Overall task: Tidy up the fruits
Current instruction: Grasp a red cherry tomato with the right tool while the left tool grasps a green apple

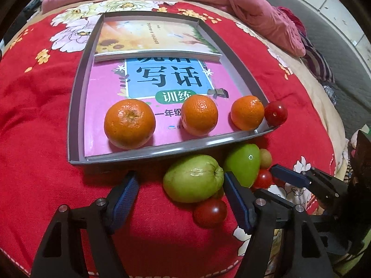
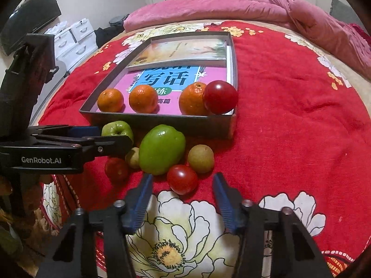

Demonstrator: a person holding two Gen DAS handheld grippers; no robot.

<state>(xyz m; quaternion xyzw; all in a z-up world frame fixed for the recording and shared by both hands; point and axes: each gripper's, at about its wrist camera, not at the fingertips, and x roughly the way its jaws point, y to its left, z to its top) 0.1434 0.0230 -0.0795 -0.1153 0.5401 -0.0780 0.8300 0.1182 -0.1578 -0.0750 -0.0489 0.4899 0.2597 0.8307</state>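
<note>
**A:** Sitting in a row along the near edge of the shallow grey cardboard tray (image 1: 76, 106) are three round orange mandarins: the biggest mandarin (image 1: 129, 123) on the left, a middle mandarin (image 1: 199, 115) beside it, and a third mandarin (image 1: 247, 112) in the right corner.

**B:** And a glossy red tomato (image 2: 220, 96) is perched at that same corner, touching the third mandarin. From the left wrist view it looks to be right at the rim; whether it is inside or on the edge, I cannot tell.

**A:** Outside the tray, just in front of its near wall, there is a loose cluster on the red floral bedspread (image 2: 289, 139): a pale green guava-like fruit (image 1: 193, 181), a brighter green oval fruit (image 2: 162, 149), two small yellow-brown round fruits (image 2: 200, 158), and two more red tomatoes (image 2: 182, 179).

**B:** Left gripper (image 1: 180, 195), jaws wide apart, holding nothing, blue pads either side of the pale green fruit's near end.

**A:** Right gripper (image 2: 183, 191) likewise spread open and empty, low over the bedspread, one of the red tomatoes just ahead between the fingertips.

**B:** Under the mandarins lies a pink and blue workbook (image 1: 167, 78), with a yellowish sunflower book (image 1: 148, 37) stacked at the far end. Beyond, a rumpled pink quilt (image 2: 255, 4).
</note>
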